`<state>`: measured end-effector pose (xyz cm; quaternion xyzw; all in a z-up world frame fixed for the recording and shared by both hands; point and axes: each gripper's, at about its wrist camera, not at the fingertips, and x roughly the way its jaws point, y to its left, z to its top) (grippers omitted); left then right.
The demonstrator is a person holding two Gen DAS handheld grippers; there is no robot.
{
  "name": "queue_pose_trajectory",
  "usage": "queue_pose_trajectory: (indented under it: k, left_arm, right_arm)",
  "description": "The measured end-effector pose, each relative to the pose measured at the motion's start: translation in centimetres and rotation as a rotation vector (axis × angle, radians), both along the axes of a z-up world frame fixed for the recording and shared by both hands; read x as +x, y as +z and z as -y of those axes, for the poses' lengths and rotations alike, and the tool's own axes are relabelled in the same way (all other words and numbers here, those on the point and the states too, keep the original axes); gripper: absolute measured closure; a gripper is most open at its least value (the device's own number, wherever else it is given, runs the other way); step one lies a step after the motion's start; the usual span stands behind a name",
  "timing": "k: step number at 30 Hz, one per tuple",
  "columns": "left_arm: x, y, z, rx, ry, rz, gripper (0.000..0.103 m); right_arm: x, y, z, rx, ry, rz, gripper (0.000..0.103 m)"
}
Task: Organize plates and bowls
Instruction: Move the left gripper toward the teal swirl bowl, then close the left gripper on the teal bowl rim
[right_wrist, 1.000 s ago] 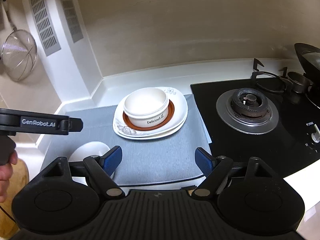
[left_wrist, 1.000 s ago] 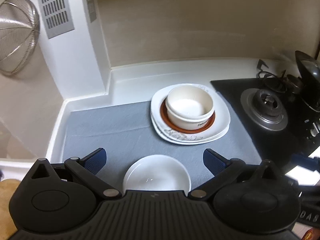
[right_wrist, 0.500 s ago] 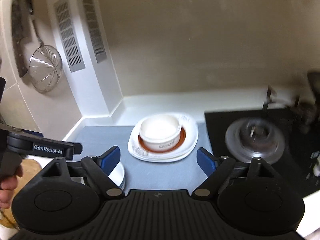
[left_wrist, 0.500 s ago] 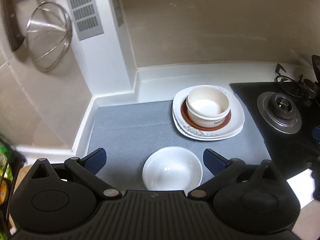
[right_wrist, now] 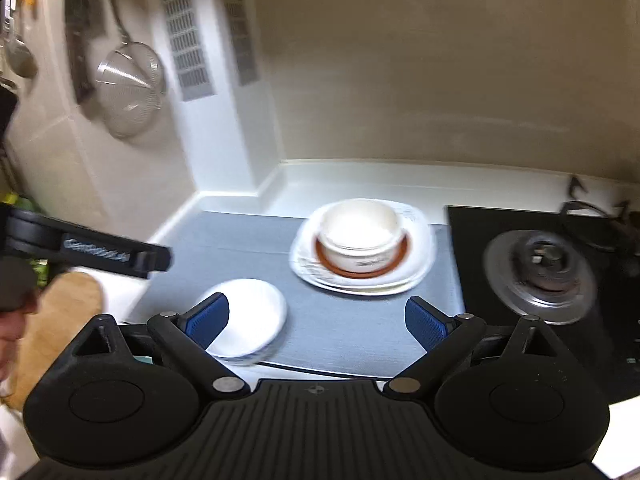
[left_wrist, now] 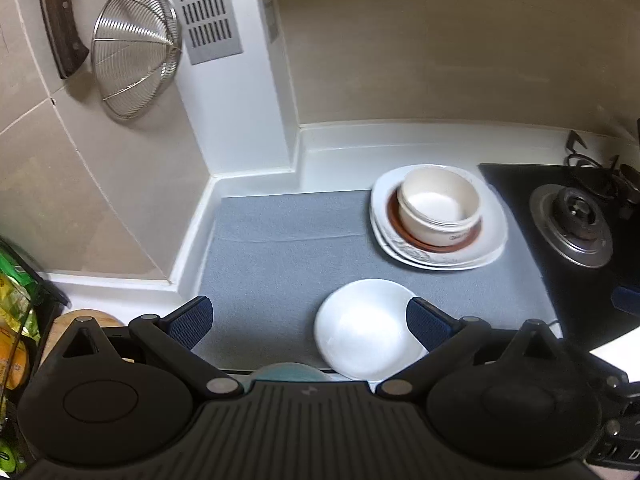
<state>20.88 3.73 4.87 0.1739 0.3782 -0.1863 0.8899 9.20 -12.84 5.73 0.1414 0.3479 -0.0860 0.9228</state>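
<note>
A cream bowl (left_wrist: 440,210) sits on a brown saucer (left_wrist: 432,242) on stacked white square plates (left_wrist: 490,240) at the back right of the grey mat (left_wrist: 280,248). A white bowl (left_wrist: 366,328) sits at the mat's front edge. My left gripper (left_wrist: 310,320) is open and empty above the front edge, the white bowl by its right finger. My right gripper (right_wrist: 316,322) is open and empty, with the white bowl (right_wrist: 248,316) behind its left finger and the cream bowl (right_wrist: 360,236) on the plates (right_wrist: 416,268) ahead.
A gas hob (left_wrist: 576,228) lies right of the mat. A wire strainer (left_wrist: 134,56) and a cleaver (left_wrist: 60,20) hang on the left wall. A wooden board (right_wrist: 60,312) lies at the left. The left gripper's body (right_wrist: 92,252) shows in the right wrist view.
Both grippers have pulled back and risen, so more wall and counter show. The left view has swung left. The bowls and plates have not moved.
</note>
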Motion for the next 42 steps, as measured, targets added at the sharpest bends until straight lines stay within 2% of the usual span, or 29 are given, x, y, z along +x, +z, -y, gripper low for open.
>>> queue_pose_trajectory:
  k: [4, 14, 17, 21, 24, 28, 33, 42]
  left_arm:
    - [0.9, 0.2, -0.7, -0.013, -0.005, -0.014, 0.0]
    - [2.0, -0.5, -3.9, 0.016, -0.016, -0.016, 0.0]
    - [2.4, -0.7, -5.0, 0.0, -0.01, -0.026, 0.0]
    - [2.1, -1.0, -6.4, -0.042, 0.025, -0.045, 0.0]
    - [1.7, -1.3, -7.4, -0.007, 0.042, -0.039, 0.0]
    - [1.9, -1.7, -9.5, 0.016, 0.117, -0.023, 0.0]
    - [2.8, -3.5, -11.1, 0.024, 0.173, -0.085, 0.0]
    - [4.2, -6.0, -11.6, 0.061, 0.185, -0.139, 0.0]
  right_arm:
    - [0.7, -0.8, -0.7, 0.007, -0.027, -0.039, 0.007]
    - [1.0, -1.5, -2.9, 0.053, -0.077, -0.006, 0.007]
    - [1.1, -1.1, -3.5, 0.046, -0.083, 0.012, 0.007]
    - [0.8, -0.5, -4.3, 0.006, -0.051, -0.008, 0.007]
    - [0.6, -0.8, -4.6, -0.002, -0.012, -0.029, 0.007]
    - [0.7, -1.9, -4.5, 0.016, 0.008, -0.055, 0.007]
    - [1.5, -3.4, -4.3, 0.029, 0.017, -0.101, 0.007]
    - [3.8, -5.3, -4.5, 0.043, 0.039, -0.158, 0.007]
